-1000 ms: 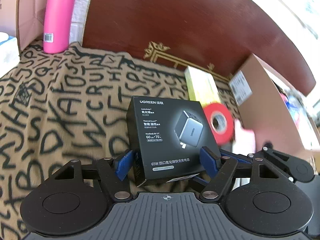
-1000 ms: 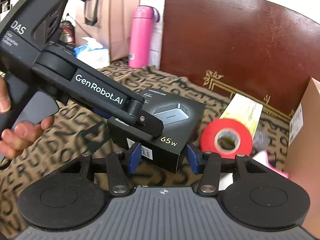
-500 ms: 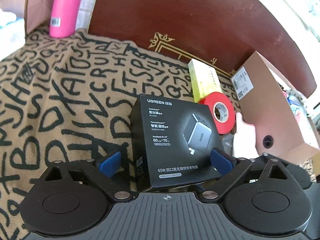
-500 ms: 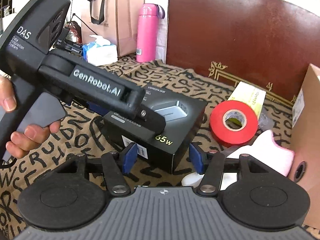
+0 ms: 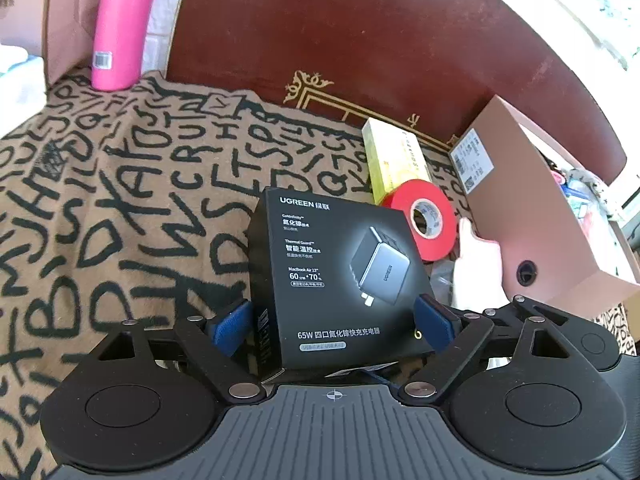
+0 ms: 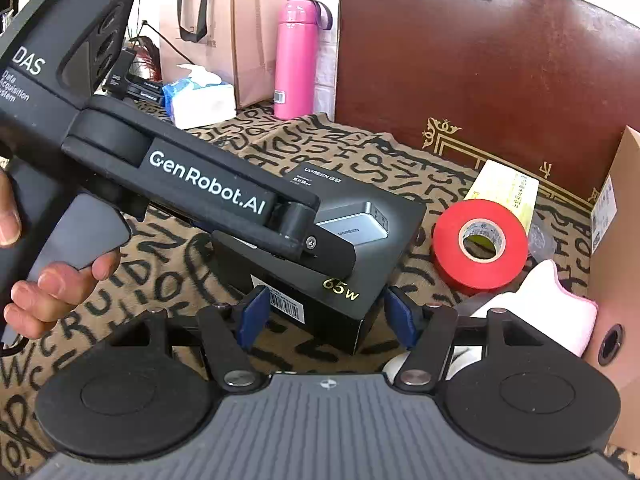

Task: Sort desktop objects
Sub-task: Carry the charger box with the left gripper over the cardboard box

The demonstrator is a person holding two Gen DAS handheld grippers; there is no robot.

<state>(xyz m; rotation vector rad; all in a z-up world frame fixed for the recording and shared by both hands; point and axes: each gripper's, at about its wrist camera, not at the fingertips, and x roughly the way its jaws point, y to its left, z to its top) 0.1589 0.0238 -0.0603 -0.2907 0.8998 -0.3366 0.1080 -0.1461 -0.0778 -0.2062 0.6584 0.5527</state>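
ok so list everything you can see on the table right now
charger box: 1, black, centre of cloth
tape roll: 1, red, right of it
yellow box: 1, behind tape
cardboard box: 1, brown, far right
bottle: 1, pink, back
tissue pack: 1, blue-white, back left
paper bag: 1, tan, back
left gripper: black, blue pads, closing astride charger box
right gripper: opening, charger box's corner between
hand: 1, left edge

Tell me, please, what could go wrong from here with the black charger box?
The left gripper is closing and the right gripper opening around the charger box, neither clearly gripping, so it may slip or tip. The red tape roll and cardboard box sit close, so a swing could knock them.
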